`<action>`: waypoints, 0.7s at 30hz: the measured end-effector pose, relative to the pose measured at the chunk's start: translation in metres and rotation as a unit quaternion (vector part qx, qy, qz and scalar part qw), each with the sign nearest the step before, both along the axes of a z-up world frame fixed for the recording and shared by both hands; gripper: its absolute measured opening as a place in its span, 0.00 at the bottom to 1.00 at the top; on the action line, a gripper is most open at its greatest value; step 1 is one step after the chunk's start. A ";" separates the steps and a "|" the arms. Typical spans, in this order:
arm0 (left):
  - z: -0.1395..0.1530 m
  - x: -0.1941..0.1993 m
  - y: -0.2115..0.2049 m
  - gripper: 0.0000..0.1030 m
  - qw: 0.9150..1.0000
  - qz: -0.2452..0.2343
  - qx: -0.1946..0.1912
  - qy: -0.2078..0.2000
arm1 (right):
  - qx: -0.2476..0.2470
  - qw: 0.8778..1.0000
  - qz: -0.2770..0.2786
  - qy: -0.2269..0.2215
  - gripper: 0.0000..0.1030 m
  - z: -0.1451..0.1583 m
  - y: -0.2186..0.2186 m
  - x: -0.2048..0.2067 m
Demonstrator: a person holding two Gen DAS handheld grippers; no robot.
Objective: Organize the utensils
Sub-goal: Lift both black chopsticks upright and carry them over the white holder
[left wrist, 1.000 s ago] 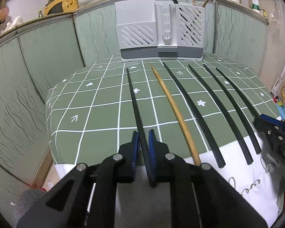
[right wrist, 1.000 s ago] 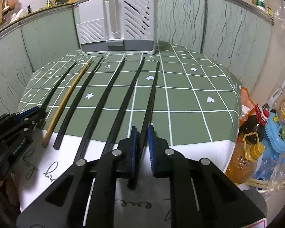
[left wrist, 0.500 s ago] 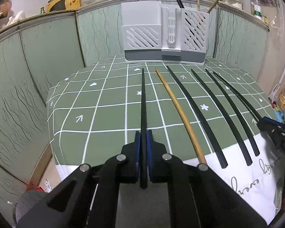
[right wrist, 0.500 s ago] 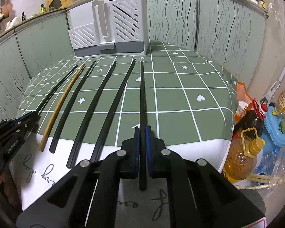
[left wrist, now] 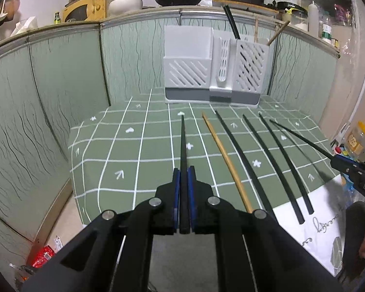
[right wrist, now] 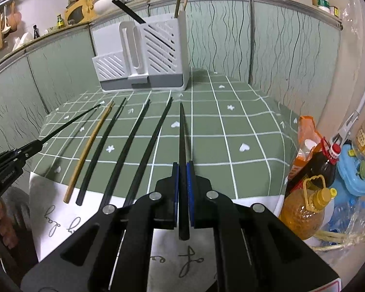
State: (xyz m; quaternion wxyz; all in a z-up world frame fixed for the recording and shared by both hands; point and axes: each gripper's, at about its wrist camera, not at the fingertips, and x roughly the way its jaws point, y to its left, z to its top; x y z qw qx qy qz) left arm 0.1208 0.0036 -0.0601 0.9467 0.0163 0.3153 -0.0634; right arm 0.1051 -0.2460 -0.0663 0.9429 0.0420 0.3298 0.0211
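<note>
Black chopsticks are what we're holding right now, one in each hand. Up close, our left gripper (left wrist: 184,175) is clamped tight on the left black chopstick (left wrist: 182,141), and our right gripper (right wrist: 182,170) is clamped just as tight on the right black chopstick (right wrist: 181,131). Both sticks run straight out along the fingers, tips pointing away from us and a bit downward, and both look lifted clear of the green checked cloth (left wrist: 124,160).

Between the two grippers, four more sticks lie on the cloth: one wooden chopstick (left wrist: 225,160) and three loose black chopsticks (left wrist: 241,150), all lying lengthwise, near ends toward us on the white part of the cloth.

Further back, against the green wall, stands the white utensil holder (left wrist: 187,73). Its slotted right-hand compartment (left wrist: 251,68) already has a few sticks poking out the top.

So the thing that matters, we reckon: the holder sits dead ahead of both tips, slightly right of the left stick and left of the right one. Our right hand looks a bit nearer that slotted compartment. Both sticks point at the holder lying low, so they'd need tipping upright to drop in from above.
</note>
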 end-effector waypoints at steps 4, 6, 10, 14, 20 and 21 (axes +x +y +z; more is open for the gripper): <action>0.012 0.000 0.003 0.08 1.000 -0.007 -0.002 -0.005 | 0.002 1.000 0.002 -0.014 0.06 0.013 -0.002 -0.002; 0.019 -0.001 0.005 0.08 1.000 -0.010 -0.004 -0.010 | 0.004 1.000 0.004 -0.021 0.06 0.021 -0.003 -0.003; 0.037 -0.005 0.009 0.08 1.000 -0.016 -0.007 -0.024 | 0.004 0.999 0.007 -0.034 0.06 0.035 -0.004 -0.005; 0.055 -0.007 0.012 0.08 0.999 -0.022 -0.012 -0.036 | 0.005 0.999 0.009 -0.047 0.06 0.049 -0.006 -0.004; 0.077 -0.008 0.015 0.08 0.998 -0.028 -0.016 -0.054 | 0.006 0.998 0.012 -0.067 0.06 0.071 -0.008 -0.006; 0.080 -0.009 0.015 0.08 0.998 -0.028 -0.017 -0.056 | 0.006 0.997 0.013 -0.070 0.06 0.075 -0.008 -0.007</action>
